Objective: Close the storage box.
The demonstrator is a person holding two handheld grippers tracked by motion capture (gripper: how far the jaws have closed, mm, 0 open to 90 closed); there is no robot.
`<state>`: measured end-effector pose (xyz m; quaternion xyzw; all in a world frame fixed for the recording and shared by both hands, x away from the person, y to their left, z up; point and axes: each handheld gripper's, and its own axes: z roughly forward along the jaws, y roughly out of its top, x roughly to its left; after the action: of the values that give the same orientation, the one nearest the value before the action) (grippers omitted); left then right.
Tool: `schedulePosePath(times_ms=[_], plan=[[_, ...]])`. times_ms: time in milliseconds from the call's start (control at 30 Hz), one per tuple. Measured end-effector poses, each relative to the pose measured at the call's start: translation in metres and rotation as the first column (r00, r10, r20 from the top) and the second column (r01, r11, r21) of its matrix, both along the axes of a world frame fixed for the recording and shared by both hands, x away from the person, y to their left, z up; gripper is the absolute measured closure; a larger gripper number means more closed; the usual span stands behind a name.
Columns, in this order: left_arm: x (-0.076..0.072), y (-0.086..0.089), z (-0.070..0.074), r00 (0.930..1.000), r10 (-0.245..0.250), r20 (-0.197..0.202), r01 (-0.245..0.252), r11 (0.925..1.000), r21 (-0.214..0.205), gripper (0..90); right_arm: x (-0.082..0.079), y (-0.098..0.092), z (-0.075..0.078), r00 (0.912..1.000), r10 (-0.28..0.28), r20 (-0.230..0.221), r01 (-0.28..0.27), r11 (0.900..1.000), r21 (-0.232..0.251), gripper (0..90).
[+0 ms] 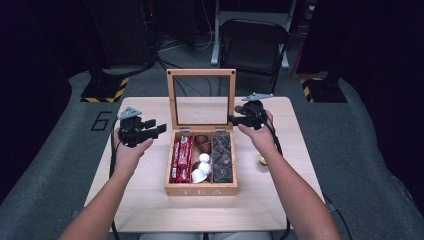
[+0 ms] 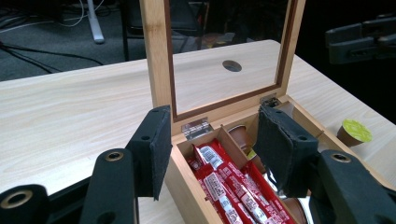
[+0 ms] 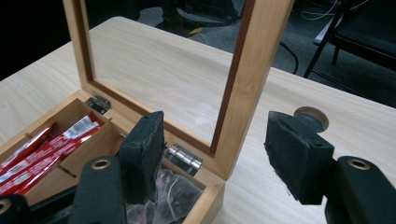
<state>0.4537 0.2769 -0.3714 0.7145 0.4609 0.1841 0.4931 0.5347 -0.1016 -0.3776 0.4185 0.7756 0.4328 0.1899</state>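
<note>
my left gripper (image 1: 161,129) hangs over the table (image 1: 135,200) to the left of the wooden tea box (image 1: 201,190), its jaws spread and nothing between them; in the left gripper view the pads (image 2: 156,149) stand on either side of the box's back left corner without touching the wood. my right gripper (image 1: 231,119) is up at the right side post of the raised lid (image 1: 201,73), jaws parted and gripping nothing; in the right gripper view the post of the lid's frame rises beyond the gap between my two pads (image 3: 294,156), clear of both, so the lid is released. the lid stands upright on its metal hinges (image 3: 184,157) at the back edge of the box, its clear pane showing the table behind. the box sits in the middle of the table with its three compartments open: red packets (image 1: 182,159) lie in the left one, brown and white capsules (image 1: 202,161) in the middle one, and dark clear-wrapped tea bags (image 1: 222,156) in the right one. a loose capsule with a yellow-green top (image 2: 356,132) rests on the table just to the right of the box, near my right forearm. beyond the table a dark folding chair (image 1: 254,42) stands on the grey floor
</note>
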Motion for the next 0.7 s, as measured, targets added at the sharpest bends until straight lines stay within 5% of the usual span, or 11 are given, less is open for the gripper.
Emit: schedulePosePath(times_ms=[700], plan=[[0.0, -0.001, 0.0, 1.0, -0.008, 0.001, 0.008, 1.0, 0.004, 45.5, 0.032, 0.007, -0.013, 0.9983, -0.054, -0.021, 0.054, 0.9983, -0.022, 35.2]])
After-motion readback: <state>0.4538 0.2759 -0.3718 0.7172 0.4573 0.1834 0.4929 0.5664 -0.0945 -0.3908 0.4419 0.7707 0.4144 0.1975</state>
